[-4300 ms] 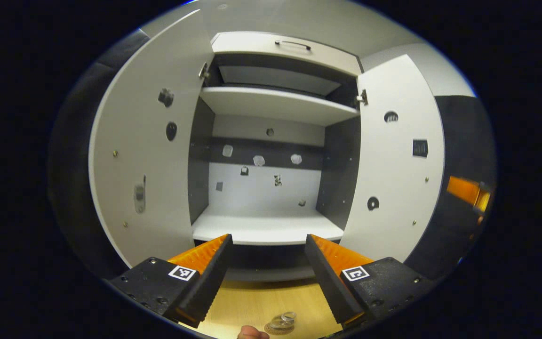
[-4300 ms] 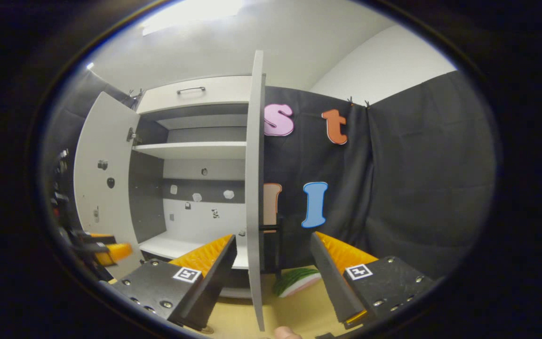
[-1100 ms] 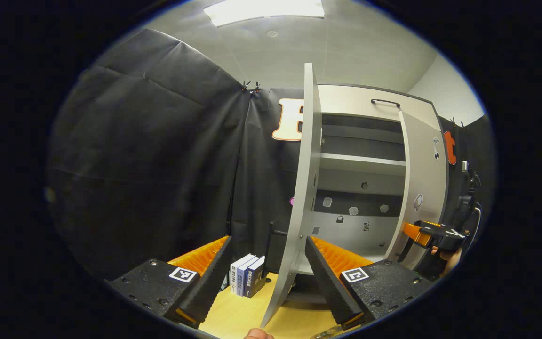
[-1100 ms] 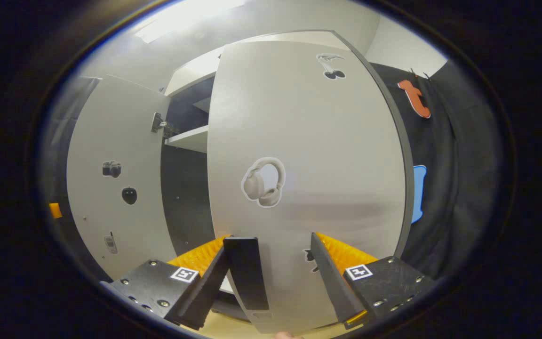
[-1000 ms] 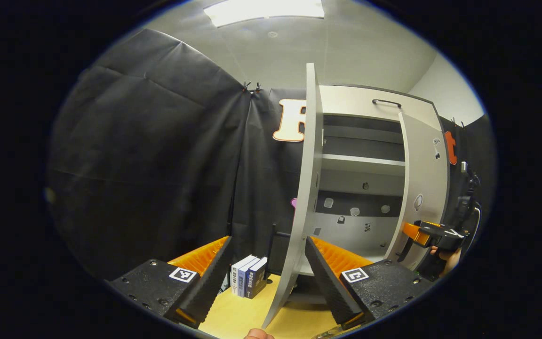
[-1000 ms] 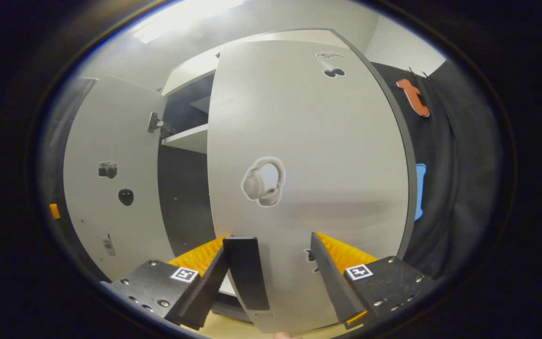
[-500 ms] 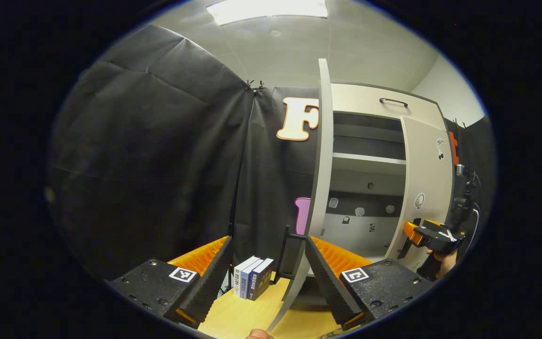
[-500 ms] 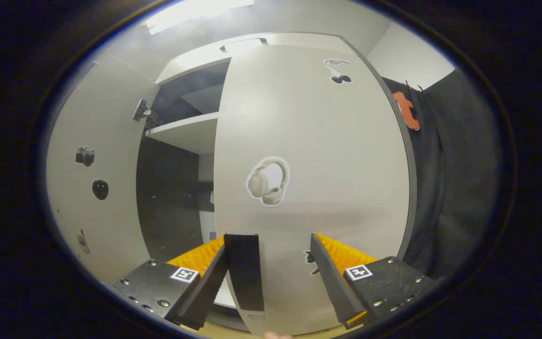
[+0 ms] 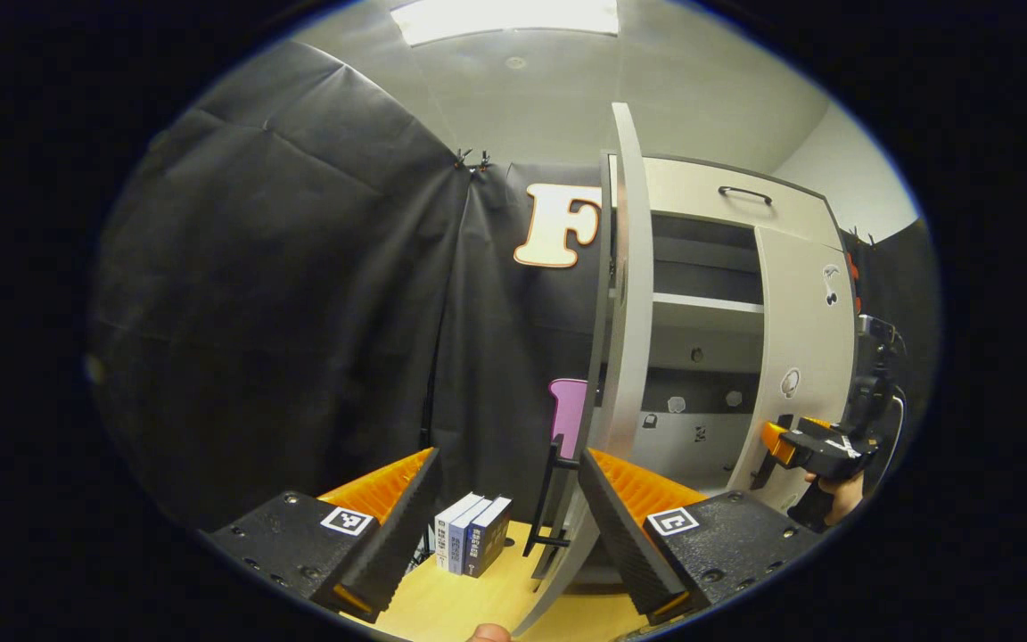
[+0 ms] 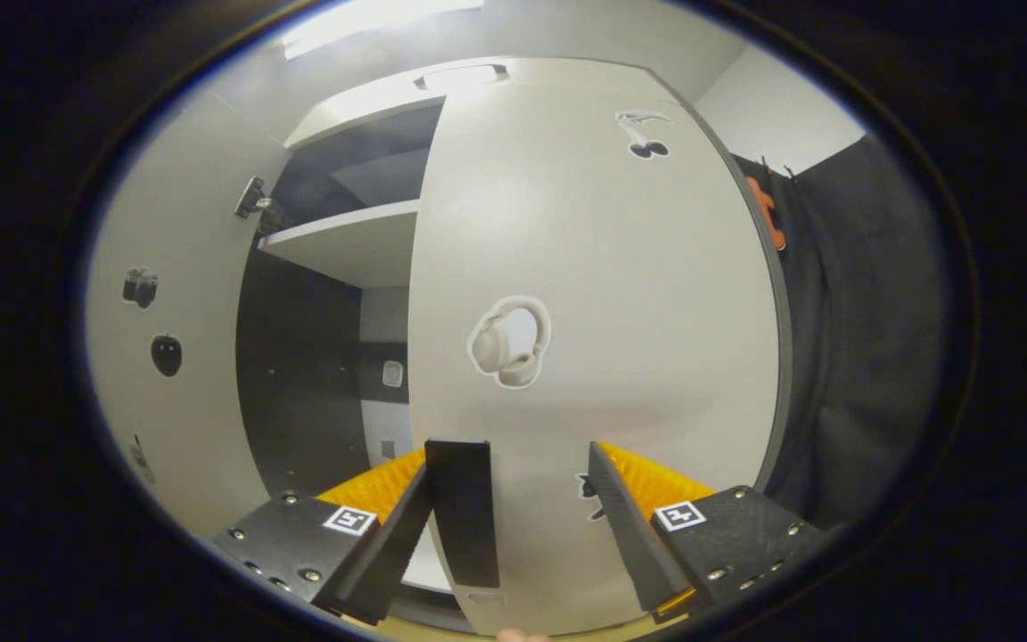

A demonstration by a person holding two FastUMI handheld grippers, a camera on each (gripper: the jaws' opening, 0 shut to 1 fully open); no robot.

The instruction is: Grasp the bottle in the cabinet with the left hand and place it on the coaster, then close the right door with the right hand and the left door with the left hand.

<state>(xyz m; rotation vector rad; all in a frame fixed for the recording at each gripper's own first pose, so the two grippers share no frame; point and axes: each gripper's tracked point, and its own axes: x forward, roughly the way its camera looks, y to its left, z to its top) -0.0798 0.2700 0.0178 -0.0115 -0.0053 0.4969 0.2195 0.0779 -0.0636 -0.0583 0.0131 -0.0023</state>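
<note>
Both doors have swung further shut since a moment ago. To do this well, push the right door (image 10: pixel 603 312) flat and slowly until it meets the cabinet (image 9: pixel 701 201), then swing the left door (image 9: pixel 620 357) in. I can't see the bottle. Right gripper (image 10: pixel 513 526) is wide open, holding nothing, handle (image 10: pixel 463 513) between its fingers. Left gripper (image 9: pixel 500 526) is open too, around the left door's edge
</note>
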